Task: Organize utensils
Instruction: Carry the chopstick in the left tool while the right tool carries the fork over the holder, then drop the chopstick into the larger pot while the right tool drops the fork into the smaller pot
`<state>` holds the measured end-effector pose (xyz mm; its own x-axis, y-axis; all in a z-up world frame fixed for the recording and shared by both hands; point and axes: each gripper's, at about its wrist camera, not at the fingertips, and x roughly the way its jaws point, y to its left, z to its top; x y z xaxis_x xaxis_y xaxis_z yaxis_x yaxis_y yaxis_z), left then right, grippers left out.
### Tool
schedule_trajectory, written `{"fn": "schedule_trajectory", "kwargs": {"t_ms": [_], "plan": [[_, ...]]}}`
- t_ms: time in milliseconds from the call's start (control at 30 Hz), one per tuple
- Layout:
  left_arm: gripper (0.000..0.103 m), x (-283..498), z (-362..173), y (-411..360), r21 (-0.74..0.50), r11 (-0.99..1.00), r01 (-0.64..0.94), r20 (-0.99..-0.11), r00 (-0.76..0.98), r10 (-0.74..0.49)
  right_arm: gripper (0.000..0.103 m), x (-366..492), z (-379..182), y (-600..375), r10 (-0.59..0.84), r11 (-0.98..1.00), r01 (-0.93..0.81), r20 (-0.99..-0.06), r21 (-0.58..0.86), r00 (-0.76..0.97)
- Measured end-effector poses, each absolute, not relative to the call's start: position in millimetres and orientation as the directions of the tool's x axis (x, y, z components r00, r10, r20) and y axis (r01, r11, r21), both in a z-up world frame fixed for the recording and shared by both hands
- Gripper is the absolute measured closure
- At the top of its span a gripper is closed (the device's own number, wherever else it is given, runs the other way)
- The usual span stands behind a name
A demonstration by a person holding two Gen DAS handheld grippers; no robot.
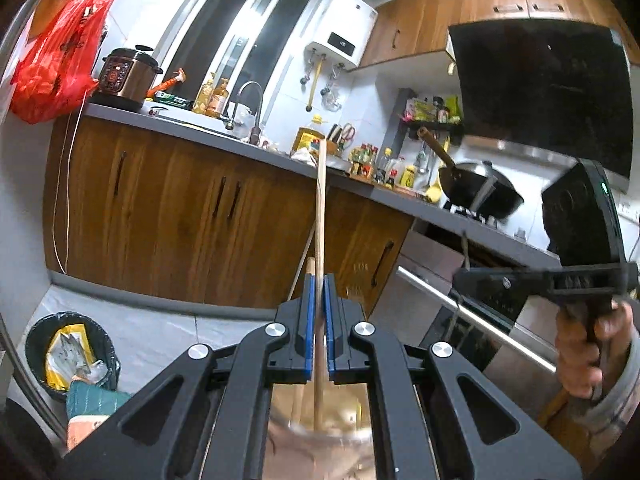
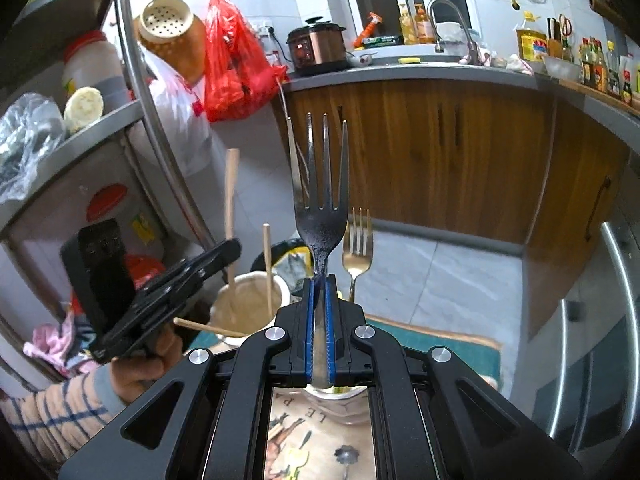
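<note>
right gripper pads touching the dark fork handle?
Touching. The right wrist view shows the right gripper with its blue pads pressed against both sides of the dark fork handle, no gap.

Behind my tongs a red plastic bag (image 1: 60,52) hangs beside the pressure cooker (image 1: 126,76) on the grey countertop (image 1: 192,130). A wok (image 1: 478,188) sits under the black range hood (image 1: 548,92), and the bin (image 1: 72,356) (quite full) stands on the floor.

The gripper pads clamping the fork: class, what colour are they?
Blue pads, on the black right gripper shut on the fork; clearest in the right wrist view.
</note>
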<state>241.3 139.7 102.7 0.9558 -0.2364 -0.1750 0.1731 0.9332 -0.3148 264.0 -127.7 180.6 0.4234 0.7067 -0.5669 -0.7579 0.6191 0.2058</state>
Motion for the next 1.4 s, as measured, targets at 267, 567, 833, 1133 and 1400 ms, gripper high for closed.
{"fn": "schedule_trajectory", "kwargs": {"t_ms": [267,567,833,1133,1400], "plan": [[0.099,232.9,102.9,135.6,-0.263,0.952,0.155,-0.239,0.946,-0.22,0.097,268.8,157.3,-112.2,0.664,0.643,-0.746,-0.61,0.173,0.432],[0.099,237.4,96.5,136.8,-0.251,0.963,0.099,-0.283,0.944,-0.171,0.097,277.1,122.0,-101.2,0.61,0.663,-0.733,-0.677,0.153,0.411],[0.097,240.5,95.4,140.2,-0.242,0.967,0.074,-0.306,0.94,-0.149,0.097,282.5,101.1,-97.4,0.575,0.681,-0.718,-0.712,0.144,0.402],[0.034,232.4,116.0,140.3,-0.187,0.98,0.068,-0.268,0.956,-0.117,0.091,287.4,96.8,-100.3,0.564,0.695,-0.704,-0.717,0.146,0.409],[0.03,202.6,121.8,159.5,-0.214,0.977,0.019,-0.243,0.967,-0.072,0.084,267.3,112.0,-125.2,0.583,0.696,-0.703,-0.683,0.142,0.44]]}}
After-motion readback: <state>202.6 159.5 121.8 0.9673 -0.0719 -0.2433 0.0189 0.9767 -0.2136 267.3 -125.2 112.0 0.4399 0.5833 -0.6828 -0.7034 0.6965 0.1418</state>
